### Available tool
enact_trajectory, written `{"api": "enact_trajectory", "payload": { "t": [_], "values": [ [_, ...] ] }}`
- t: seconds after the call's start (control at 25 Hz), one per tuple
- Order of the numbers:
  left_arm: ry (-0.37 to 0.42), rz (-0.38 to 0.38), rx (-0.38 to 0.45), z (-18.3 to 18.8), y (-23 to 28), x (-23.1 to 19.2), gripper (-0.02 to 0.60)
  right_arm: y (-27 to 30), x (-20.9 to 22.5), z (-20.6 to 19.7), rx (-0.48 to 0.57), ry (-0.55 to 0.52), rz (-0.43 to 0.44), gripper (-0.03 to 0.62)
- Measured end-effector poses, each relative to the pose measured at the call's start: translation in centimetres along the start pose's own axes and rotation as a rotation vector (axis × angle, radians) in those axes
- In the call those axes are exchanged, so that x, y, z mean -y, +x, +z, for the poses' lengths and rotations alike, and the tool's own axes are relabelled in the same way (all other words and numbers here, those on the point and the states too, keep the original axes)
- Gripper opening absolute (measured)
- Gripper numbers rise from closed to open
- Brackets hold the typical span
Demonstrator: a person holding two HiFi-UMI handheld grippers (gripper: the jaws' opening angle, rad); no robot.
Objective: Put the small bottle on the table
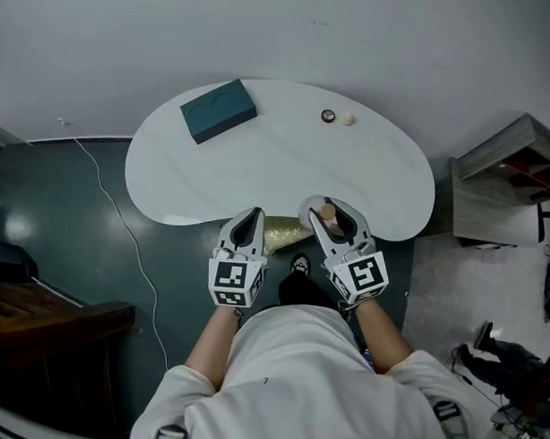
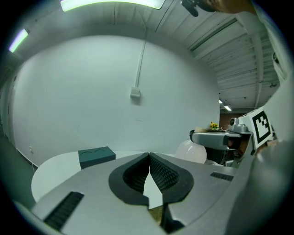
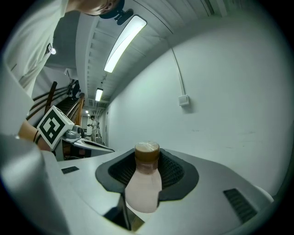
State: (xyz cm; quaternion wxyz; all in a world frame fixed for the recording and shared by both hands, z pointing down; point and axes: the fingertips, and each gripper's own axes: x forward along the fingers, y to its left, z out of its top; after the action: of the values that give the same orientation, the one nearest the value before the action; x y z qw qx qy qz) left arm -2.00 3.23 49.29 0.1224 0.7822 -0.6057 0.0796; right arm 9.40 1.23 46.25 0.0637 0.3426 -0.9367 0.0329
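Small bottle [image 3: 143,183] with a brown cap and a pale pinkish-white fill, upright, pinched at its body between the ribbed black pads of the right gripper [image 1: 329,206]; in the head view it lies over the near edge of the white kidney-shaped tabletop [image 1: 280,162], towards the right end. Whether its base touches the tabletop cannot be told

Left gripper [image 1: 249,223], just beside the right one at the same near edge; its jaws are pressed together at the tips with nothing between them

Dark teal rectangular box [image 1: 217,110] with two round recesses in its top face, lying near the far left edge of the tabletop; its contents are not visible. Small dark round object [image 1: 328,116] and small cream ball [image 1: 348,119], just beside each other near the far right edge, well apart from the box

Room: dark green floor [image 1: 61,248] crossed by a thin white cable [image 1: 117,215]; grey shelf unit [image 1: 498,189] right of the table; plain white wall with a small wall box [image 2: 135,93] on a vertical conduit; long ceiling strip light [image 3: 124,43]
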Motion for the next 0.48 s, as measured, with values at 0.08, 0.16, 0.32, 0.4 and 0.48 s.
{"api": "enact_trajectory", "payload": {
  "t": [0.08,0.16,0.32,0.4,0.48],
  "values": [
    [-0.011,0.015,-0.003,0.6,2.0,-0.6,0.02,1.6,1.3,0.3,-0.002,-0.005,0.023,0.137],
    [-0.014,0.029,-0.006,1.0,3.7,-1.0,0.02,2.9,2.3,0.3,-0.002,-0.016,0.061,0.137],
    [-0.022,0.064,-0.021,1.1,6.4,-2.1,0.02,5.7,4.3,0.1,-0.006,-0.018,0.102,0.137],
    [-0.03,0.08,-0.037,0.7,7.4,-2.9,0.02,7.1,5.3,-0.5,-0.022,-0.008,0.102,0.137],
    [-0.036,0.093,-0.058,0.2,7.9,-3.7,0.02,8.1,5.9,-1.2,-0.044,0.01,0.098,0.137]
  ]
}}
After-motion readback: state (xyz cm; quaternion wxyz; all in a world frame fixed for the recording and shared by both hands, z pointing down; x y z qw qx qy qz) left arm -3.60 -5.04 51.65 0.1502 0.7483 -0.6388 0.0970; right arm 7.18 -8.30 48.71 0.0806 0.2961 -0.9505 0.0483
